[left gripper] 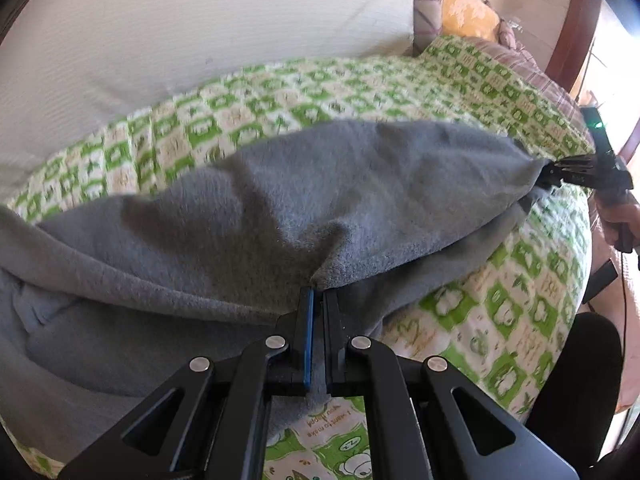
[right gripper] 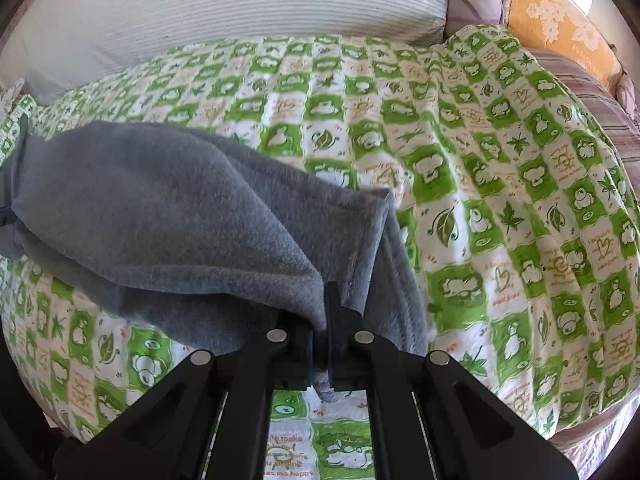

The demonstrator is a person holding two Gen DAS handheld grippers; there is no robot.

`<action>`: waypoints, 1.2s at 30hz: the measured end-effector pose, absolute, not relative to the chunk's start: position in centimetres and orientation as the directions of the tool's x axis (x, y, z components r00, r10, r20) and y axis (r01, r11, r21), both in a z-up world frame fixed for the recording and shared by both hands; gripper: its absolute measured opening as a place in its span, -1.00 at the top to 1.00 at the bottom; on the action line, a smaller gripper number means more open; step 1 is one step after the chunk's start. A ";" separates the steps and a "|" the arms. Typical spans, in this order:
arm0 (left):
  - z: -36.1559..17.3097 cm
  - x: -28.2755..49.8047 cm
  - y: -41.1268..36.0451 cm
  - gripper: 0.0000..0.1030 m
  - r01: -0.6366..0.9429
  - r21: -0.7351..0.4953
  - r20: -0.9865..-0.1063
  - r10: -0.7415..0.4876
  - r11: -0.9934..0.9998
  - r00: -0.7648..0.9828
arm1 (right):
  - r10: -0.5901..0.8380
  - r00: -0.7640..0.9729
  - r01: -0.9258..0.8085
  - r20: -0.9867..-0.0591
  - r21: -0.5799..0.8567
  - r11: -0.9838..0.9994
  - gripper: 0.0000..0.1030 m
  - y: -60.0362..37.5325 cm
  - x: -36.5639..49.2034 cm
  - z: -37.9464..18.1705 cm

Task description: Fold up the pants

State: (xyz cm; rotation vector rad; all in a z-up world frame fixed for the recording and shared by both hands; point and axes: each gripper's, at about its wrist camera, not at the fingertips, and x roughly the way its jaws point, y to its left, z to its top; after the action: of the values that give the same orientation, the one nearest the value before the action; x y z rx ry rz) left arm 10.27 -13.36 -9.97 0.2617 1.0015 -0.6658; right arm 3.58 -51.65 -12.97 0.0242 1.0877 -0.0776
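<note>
In the left wrist view, the grey fleece pants lie in a soft, fuzzy heap across the green-and-white patterned bedspread, a folded-over layer stretched between the two tools with deep creases running toward each pinch; the left tongs are clamped tight on a bunched edge of the cloth, and the right tongs, held in a hand at the frame's right side, grip the far corner. In the right wrist view, the same pants drape doubled over the bedspread with a stitched hem edge hanging down, and the right tongs are closed on that gathered fabric, a white ribbed pillow lying beyond.
</note>
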 end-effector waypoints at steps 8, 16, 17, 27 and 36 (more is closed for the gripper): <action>-9.4 9.5 -12.0 0.76 0.602 -0.078 -0.831 -0.385 0.794 0.401 | -0.138 0.496 0.060 -0.857 -0.124 0.990 -0.51 -49.4 1.4 -10.1; -5.2 7.2 -8.1 -0.16 0.479 0.052 -0.766 -0.273 0.876 0.582 | 0.043 0.588 -0.006 -0.808 0.048 0.999 -0.51 -45.4 -0.3 -5.5; -4.8 7.0 -7.9 -0.24 0.460 0.080 -0.759 -0.245 0.884 0.603 | 0.076 0.600 -0.025 -0.797 0.076 0.997 -0.51 -44.4 -0.1 -5.0; -2.6 4.5 -0.5 -0.62 0.227 0.279 -0.652 0.011 0.933 0.758 | 0.336 0.614 -0.258 -0.715 0.220 0.941 -0.51 -32.6 3.0 -2.3; -2.4 6.5 8.7 -0.63 0.067 0.130 -0.692 0.042 0.989 0.721 | 0.452 0.558 -0.401 -0.695 0.252 0.881 -0.51 -23.6 5.3 -2.1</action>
State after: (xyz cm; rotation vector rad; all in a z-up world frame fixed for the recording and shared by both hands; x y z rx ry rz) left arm 6.47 8.66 -2.35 0.1496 0.7667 -0.0144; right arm 5.25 -23.61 -2.07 0.0670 0.8392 0.5034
